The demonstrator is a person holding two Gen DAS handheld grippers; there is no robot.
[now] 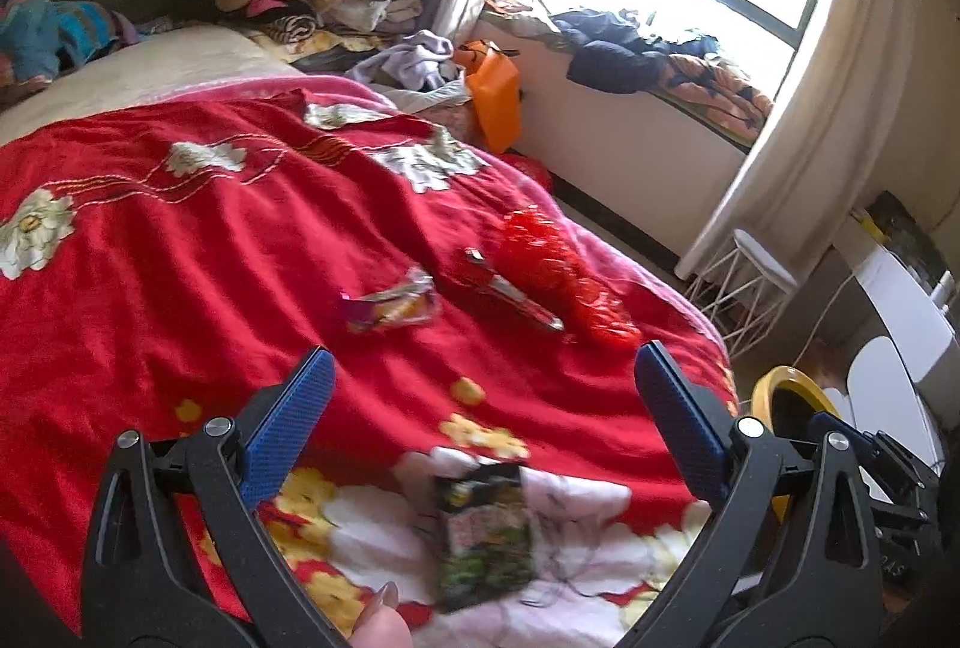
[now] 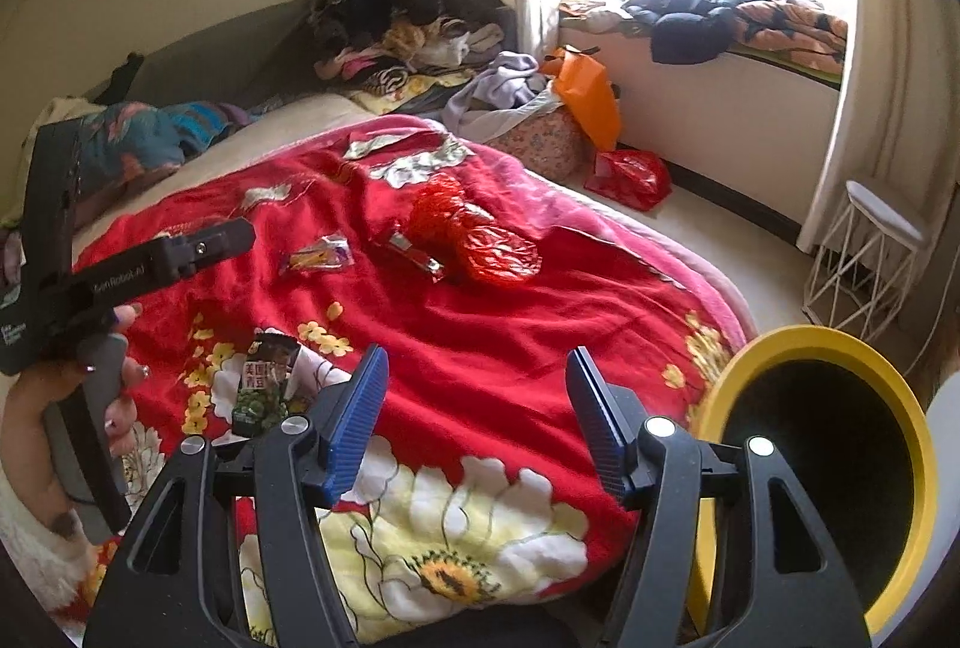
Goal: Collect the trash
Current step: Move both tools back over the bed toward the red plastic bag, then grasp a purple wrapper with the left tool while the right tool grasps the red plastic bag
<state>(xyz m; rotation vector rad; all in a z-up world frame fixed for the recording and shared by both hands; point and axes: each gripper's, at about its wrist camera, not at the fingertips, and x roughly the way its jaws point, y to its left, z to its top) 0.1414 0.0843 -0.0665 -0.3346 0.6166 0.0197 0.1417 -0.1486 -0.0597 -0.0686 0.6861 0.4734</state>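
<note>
1. Left gripper [image 1: 480,390] is hovering over the red floral blanket [image 1: 180,252] with its blue pads spread wide, gripping nothing.
2. Right gripper [image 2: 474,384] is likewise standing spread and unloaded above the blanket's large white flower print.
3. Dark green snack packet [image 1: 483,534] is lying flat on the blanket's near end, just below the left gripper — crumpled, printed with pale lettering, blurred in the left view.
4. Further up are lying a purple-and-yellow wrapper [image 1: 393,309], a silver-red wrapper [image 1: 510,291] and a crinkled red plastic bag [image 1: 564,276], the last two touching.
5. Yellow-rimmed bin [image 2: 822,474] is sitting beside the bed — its dark interior is facing the right camera.
</note>
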